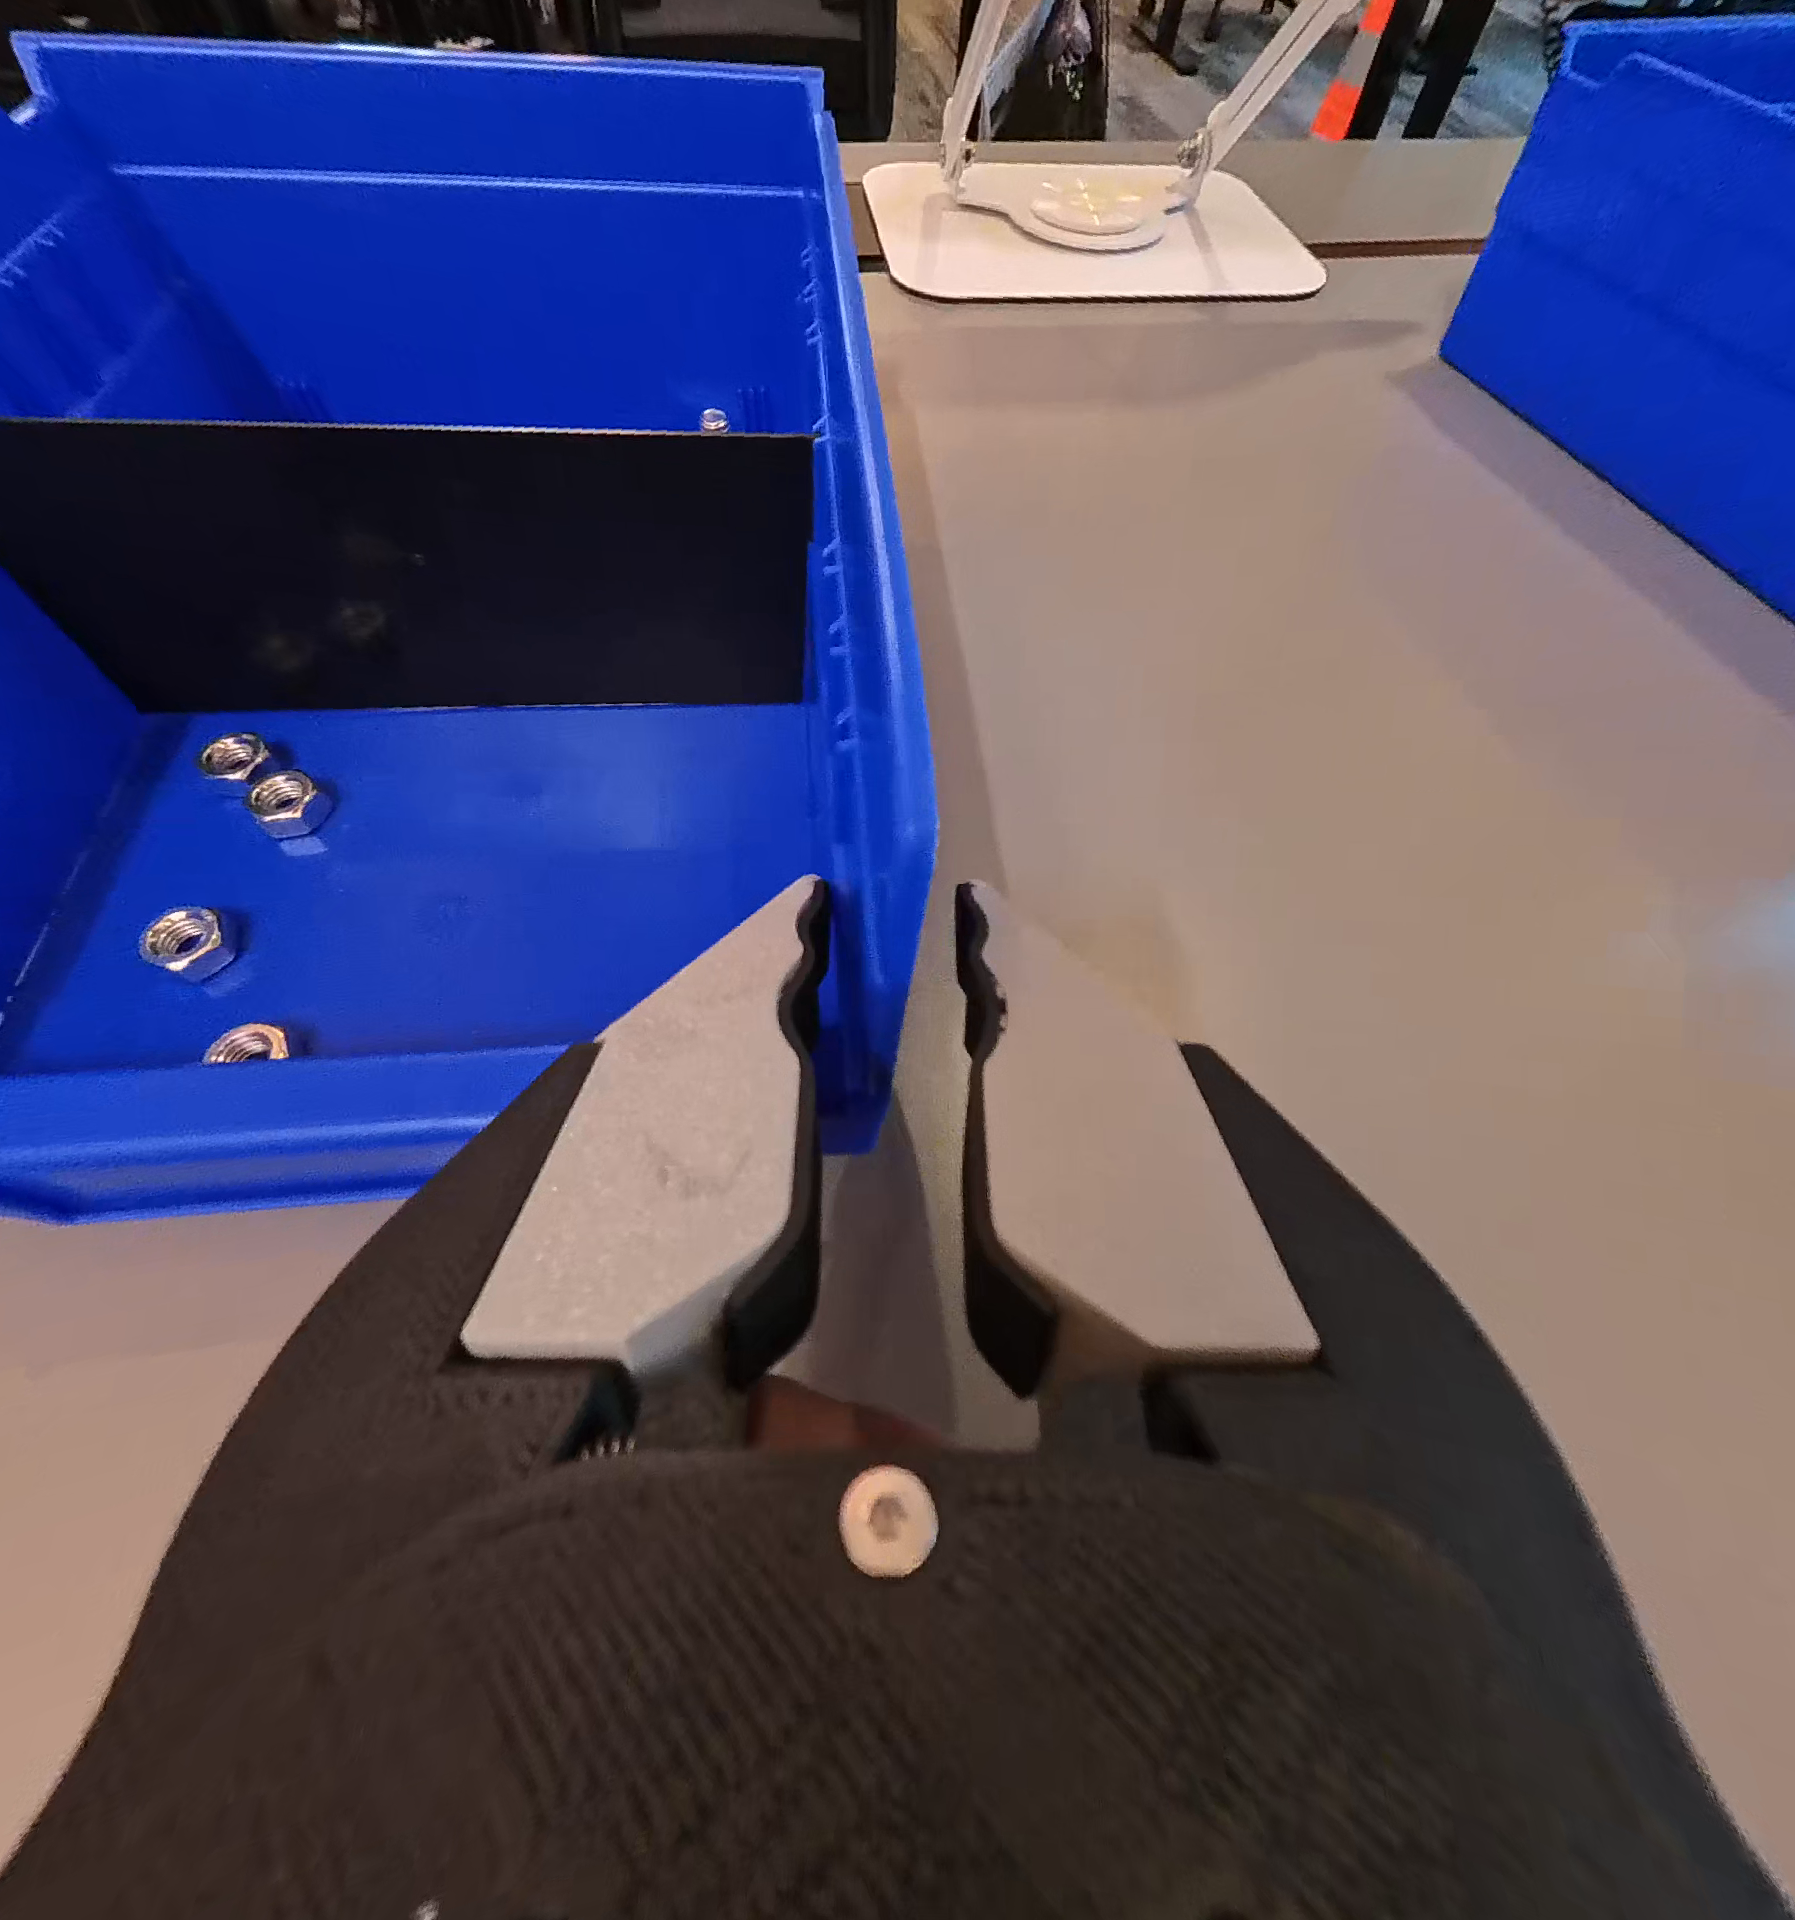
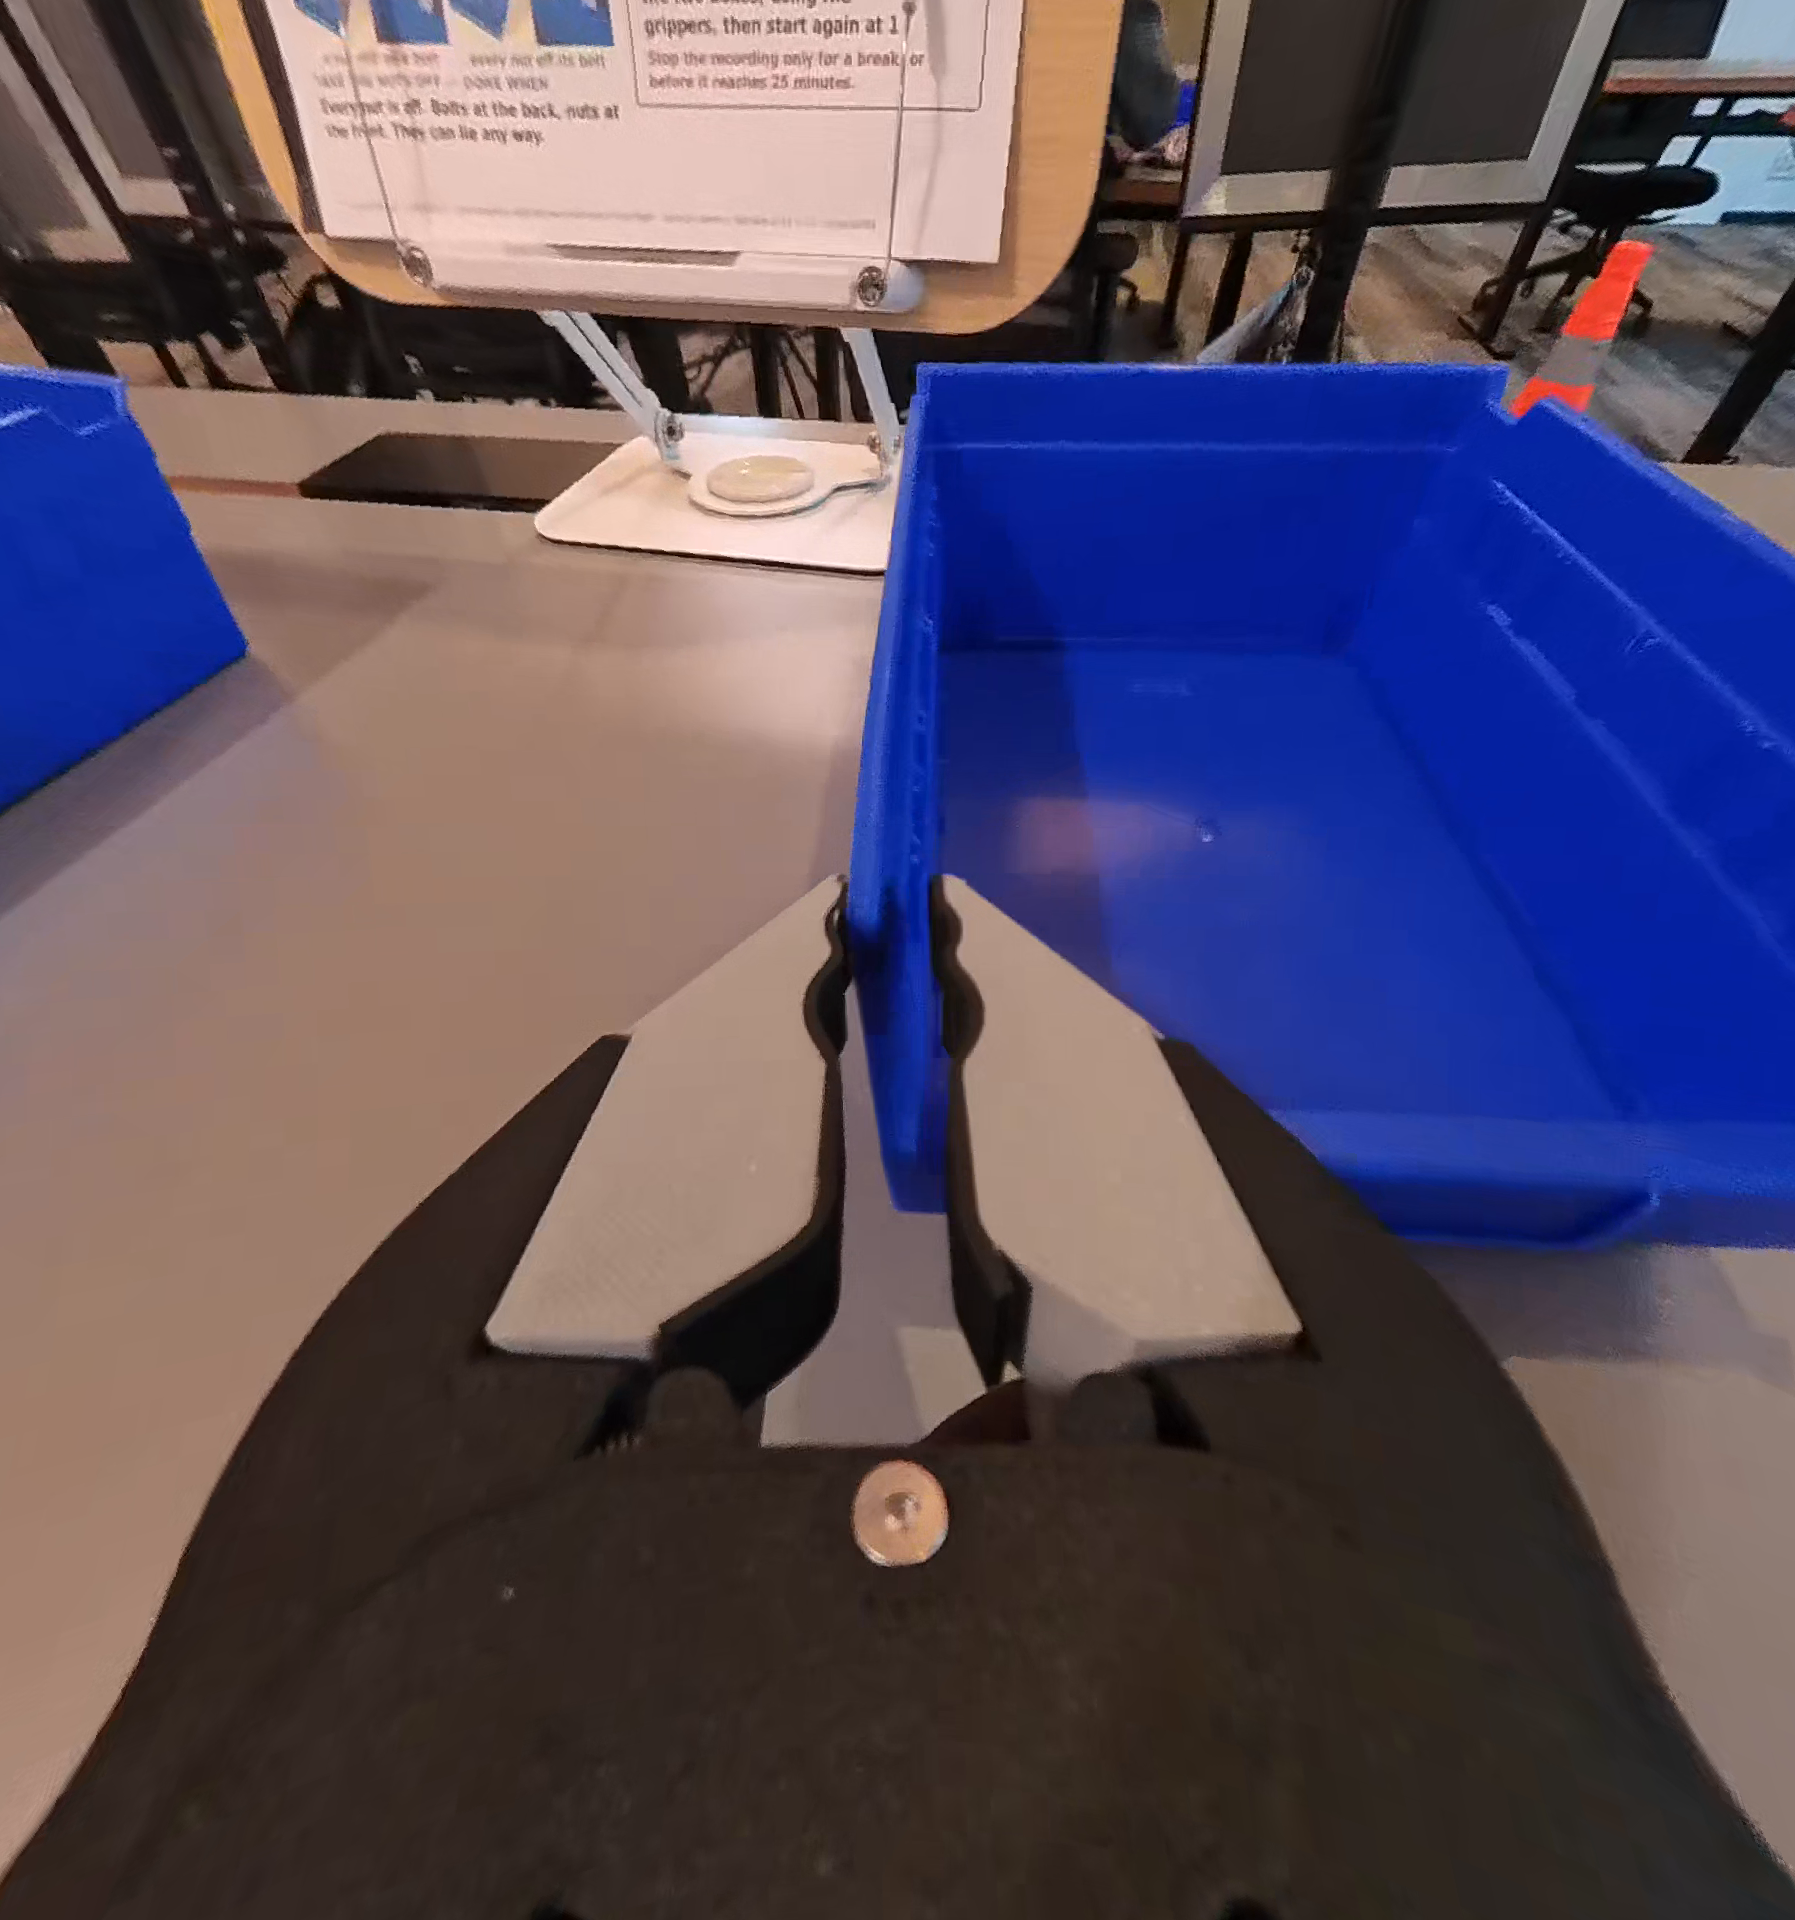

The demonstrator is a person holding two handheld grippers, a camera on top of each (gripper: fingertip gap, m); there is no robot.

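The empty blue bin (image 2: 1288,831), stiff light plastic, has its left wall clamped by the right gripper (image 2: 888,914). The left gripper (image 1: 893,914), jaws narrowly apart and empty, straddles the right wall of the divided bin (image 1: 877,727) with 4 nuts (image 1: 290,800).

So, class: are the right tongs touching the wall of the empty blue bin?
Touching. The right wrist view shows the right tongs closed around the bin wall, both pads against it, no gap.

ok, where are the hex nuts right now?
Left wrist view, left side: four hex nuts lie on the floor of the divided blue bin, in its near compartment in front of the black divider, left of the left gripper.
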